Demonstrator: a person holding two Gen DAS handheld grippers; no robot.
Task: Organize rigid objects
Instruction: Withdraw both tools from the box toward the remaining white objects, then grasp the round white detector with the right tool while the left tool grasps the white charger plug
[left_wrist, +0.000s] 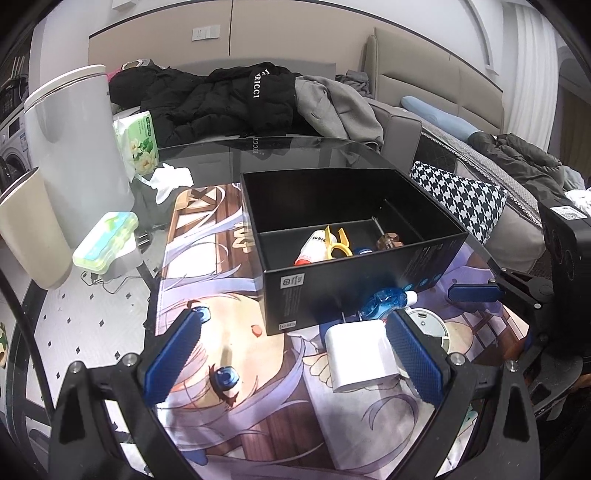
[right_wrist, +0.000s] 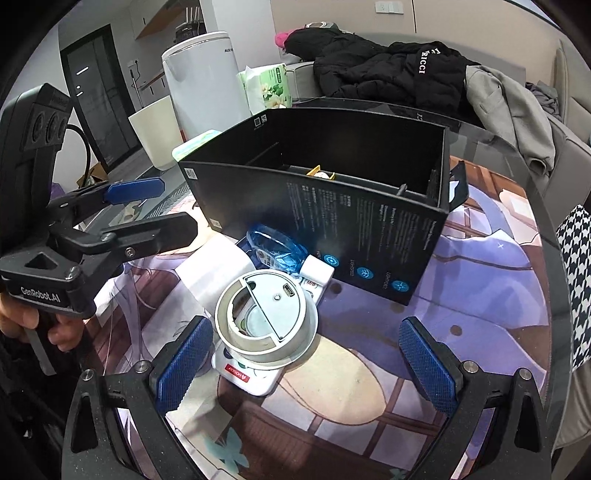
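Observation:
A black divided box (left_wrist: 369, 291) (right_wrist: 332, 221) stands on the printed mat. Inside lie a white bottle (left_wrist: 312, 247), a yellow clip (left_wrist: 338, 243) and a brown item (left_wrist: 388, 242). Against its front wall rest a blue translucent object (left_wrist: 384, 301) (right_wrist: 275, 247), a white block (left_wrist: 360, 352) (right_wrist: 218, 269) and a round white device (left_wrist: 430, 326) (right_wrist: 266, 317) lying on a flat white piece with a red label (right_wrist: 251, 376). My left gripper (left_wrist: 294, 343) (right_wrist: 159, 208) is open, its right pad beside the white block. My right gripper (right_wrist: 306, 332) (left_wrist: 474, 293) is open, with the round device between its fingers, nearer the left one.
A tall white bin (left_wrist: 70, 147), a beige bin (left_wrist: 26, 236), a tissue pack (left_wrist: 138, 144) and a green-lidded case (left_wrist: 105, 242) crowd the left. Jackets (left_wrist: 229, 99) lie on the sofa behind. A houndstooth cushion (left_wrist: 461, 199) sits past the round glass table's edge (right_wrist: 546, 229). A hand (right_wrist: 22, 321) holds the left gripper.

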